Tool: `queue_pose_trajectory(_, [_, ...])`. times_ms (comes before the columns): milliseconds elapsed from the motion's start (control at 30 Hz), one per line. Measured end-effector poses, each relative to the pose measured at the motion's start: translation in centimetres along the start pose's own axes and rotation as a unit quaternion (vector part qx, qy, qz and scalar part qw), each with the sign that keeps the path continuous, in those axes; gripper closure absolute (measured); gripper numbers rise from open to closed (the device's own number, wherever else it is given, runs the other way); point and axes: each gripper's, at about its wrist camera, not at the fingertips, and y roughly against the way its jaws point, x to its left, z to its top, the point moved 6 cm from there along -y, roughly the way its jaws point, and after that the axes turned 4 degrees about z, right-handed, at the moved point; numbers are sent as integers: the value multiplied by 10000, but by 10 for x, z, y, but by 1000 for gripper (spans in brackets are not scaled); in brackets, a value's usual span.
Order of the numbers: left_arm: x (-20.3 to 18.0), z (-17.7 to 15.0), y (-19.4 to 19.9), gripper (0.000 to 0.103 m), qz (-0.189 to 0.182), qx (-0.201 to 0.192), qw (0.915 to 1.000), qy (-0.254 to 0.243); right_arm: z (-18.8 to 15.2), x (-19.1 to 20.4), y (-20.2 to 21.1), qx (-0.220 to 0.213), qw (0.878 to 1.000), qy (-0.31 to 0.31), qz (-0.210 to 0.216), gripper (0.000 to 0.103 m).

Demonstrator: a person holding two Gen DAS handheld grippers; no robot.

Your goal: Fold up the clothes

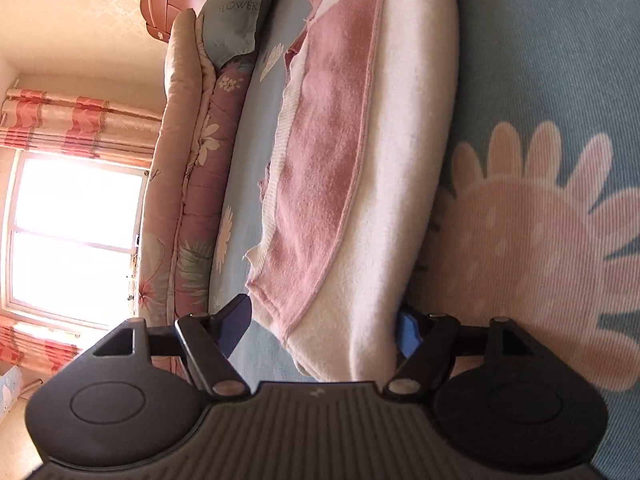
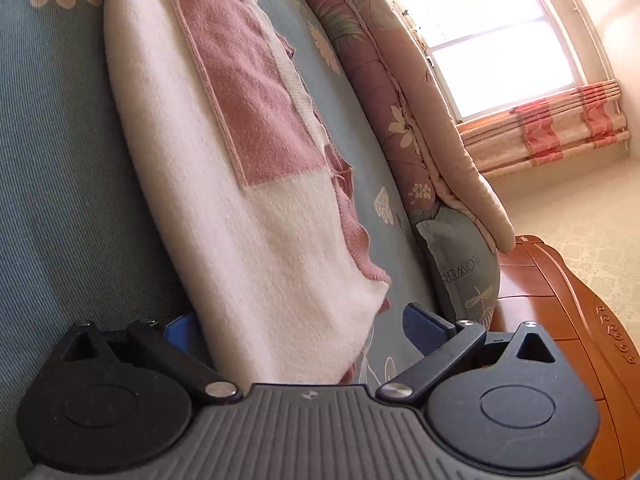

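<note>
Left gripper [image 1: 324, 330]: jaws standing wide, one blue pad on each side of the near end of the folded sweater [image 1: 360, 184]; pads not visibly pressing, so nothing is being gripped. The cloth is running straight ahead from between the fingers, cream outside, pink panel on top.

Right gripper [image 2: 296, 330]: jaws likewise spread, straddling the opposite end of the same sweater [image 2: 240, 216]; one pad is mostly hidden behind the cream edge, so contact there cannot be told. No clamping is showing.

Both tools are tilting onto their sides (the room is reading sideways in each view), probably so the jaws are bracketing the stacked layers edge-on, ready to pinch both ends together for the next fold.

Beyond the garment, the blue floral bedsheet [image 1: 540, 92] is lying under everything. Farther ahead a rolled quilt [image 1: 200, 168] and a pillow [image 1: 236, 12] are sitting against the wooden headboard [image 2: 560, 300], with the bright window [image 2: 488, 36] past them

Judgement: sweater partly folded, lengthwise fold done
</note>
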Motion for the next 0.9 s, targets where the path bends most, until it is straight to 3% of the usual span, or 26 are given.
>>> queue_pose_trajectory(100, [-2, 14, -2, 33, 34, -75, 10000, -21, -8, -4, -4, 81, 10000, 12, -22, 10])
queue_pose_trajectory(167, [-7, 35, -4, 36, 13, -214, 9998, -47, 8, 3, -5, -77, 9999, 82, -14, 12])
queue_pose_trajectory(300, [-15, 67, -19, 51, -24, -347, 9992, -220, 38, 16, -7, -331, 9993, 196, 5, 15])
queue_pose_trajectory(433, [-10, 52, -32, 45, 132, -149, 9985, -511, 25, 10, -9, -289, 9993, 237, -63, 15])
queue_pose_trajectory(533, [-16, 30, -40, 53, 355, -14, 9945, -984, 4, 0, -18, -163, 9993, 281, -204, 15])
queue_pose_trajectory(667, [-21, 37, -48, 65, 361, 82, 9933, -1097, 12, 2, -26, -167, 9987, 430, -235, 19])
queue_pose_trajectory(733, [-24, 41, -57, 76, 263, 192, 9939, -1057, 22, 13, -32, -199, 9972, 694, -169, 37])
queue_pose_trajectory(767, [-26, 41, -59, 87, 186, 227, 9944, -1017, 23, 20, -34, -215, 9964, 806, -124, 44])
queue_pose_trajectory(800, [-29, 41, -61, 98, 119, 252, 9947, -986, 24, 26, -36, -231, 9955, 915, -79, 58])
queue_pose_trajectory(833, [-32, 40, -62, 100, 109, 236, 9949, -980, 23, 32, -37, -248, 9941, 1052, -7, 81])
queue_pose_trajectory(900, [-31, 38, -62, 99, 141, 193, 9960, -866, 21, 42, -39, -249, 9916, 1265, -43, 86])
